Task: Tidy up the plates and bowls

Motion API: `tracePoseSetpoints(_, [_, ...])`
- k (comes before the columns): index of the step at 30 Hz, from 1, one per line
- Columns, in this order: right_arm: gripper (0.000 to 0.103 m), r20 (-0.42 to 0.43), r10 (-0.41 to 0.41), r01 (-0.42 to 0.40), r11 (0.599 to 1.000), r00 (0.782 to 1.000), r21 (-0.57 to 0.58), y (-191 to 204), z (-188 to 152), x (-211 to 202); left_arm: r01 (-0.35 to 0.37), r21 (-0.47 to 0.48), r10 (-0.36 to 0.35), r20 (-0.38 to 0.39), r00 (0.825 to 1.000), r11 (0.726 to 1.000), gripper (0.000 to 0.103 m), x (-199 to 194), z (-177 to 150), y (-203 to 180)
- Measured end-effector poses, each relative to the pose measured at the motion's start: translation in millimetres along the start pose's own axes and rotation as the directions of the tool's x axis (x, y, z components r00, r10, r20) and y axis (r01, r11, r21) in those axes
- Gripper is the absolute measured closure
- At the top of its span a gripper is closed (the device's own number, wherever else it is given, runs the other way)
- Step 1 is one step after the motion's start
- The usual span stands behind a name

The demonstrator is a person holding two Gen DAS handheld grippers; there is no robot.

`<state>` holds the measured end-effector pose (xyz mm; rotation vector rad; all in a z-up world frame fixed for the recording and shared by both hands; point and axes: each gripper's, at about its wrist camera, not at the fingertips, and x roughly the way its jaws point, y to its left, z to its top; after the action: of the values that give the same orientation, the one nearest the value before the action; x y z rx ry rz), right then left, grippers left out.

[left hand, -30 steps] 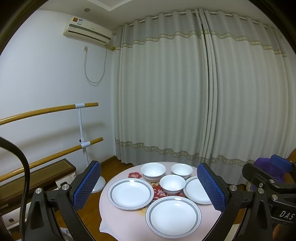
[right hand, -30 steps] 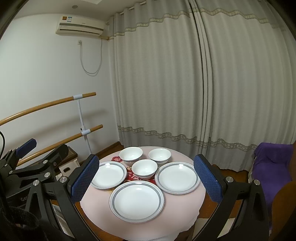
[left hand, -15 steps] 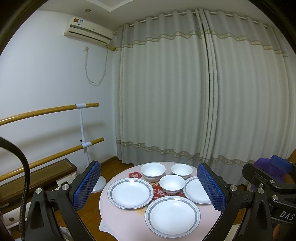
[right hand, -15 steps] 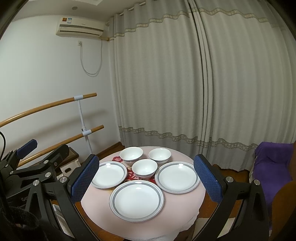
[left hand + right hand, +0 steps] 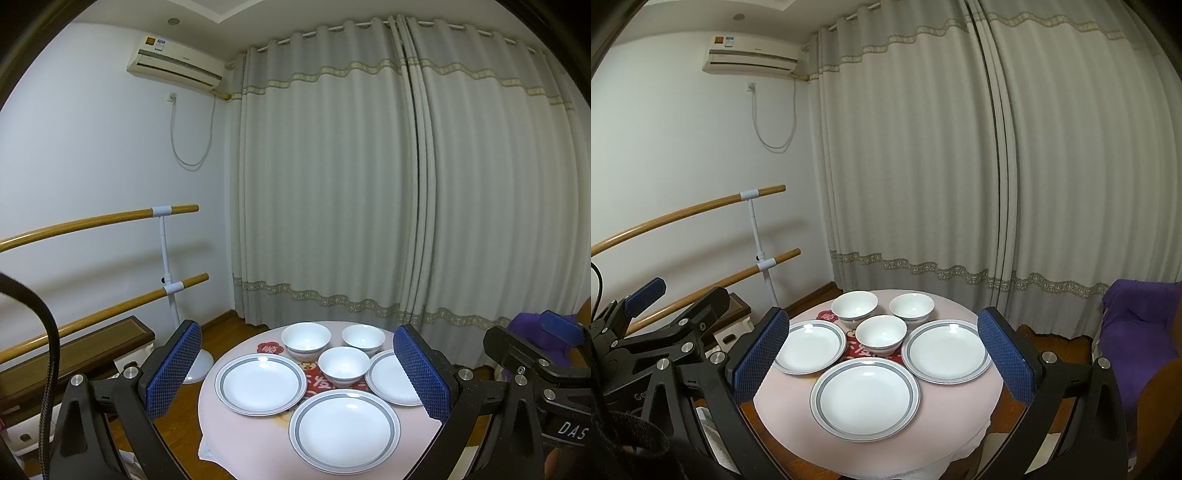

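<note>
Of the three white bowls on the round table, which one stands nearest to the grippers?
The front white bowl, standing alone on the red mat between the side plates. The other two bowls sit side by side behind it, toward the curtain.

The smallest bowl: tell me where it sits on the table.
In the right wrist view the smallest bowl sits mid-table, in front of the two larger bowls, with plates either side.

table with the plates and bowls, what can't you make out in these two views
- Right plate: right edge hidden by the left gripper finger, left wrist view.
- Left plate: left edge hidden by the right gripper finger, right wrist view.
- Red mat: print mostly covered by bowls, both views.
</note>
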<state>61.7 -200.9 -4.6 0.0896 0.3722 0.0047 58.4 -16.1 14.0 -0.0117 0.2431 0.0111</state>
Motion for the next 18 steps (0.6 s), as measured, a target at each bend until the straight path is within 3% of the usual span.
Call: tracePoseSetpoints(18, [0.0,-0.003,0.005,-0.005,1.0,1.0,0.01,-3.7,1.9,-2.2,-0.001,0.004,0.001,-0.002,1.0,1.0,0.001,-1.5,2.5,-0.4])
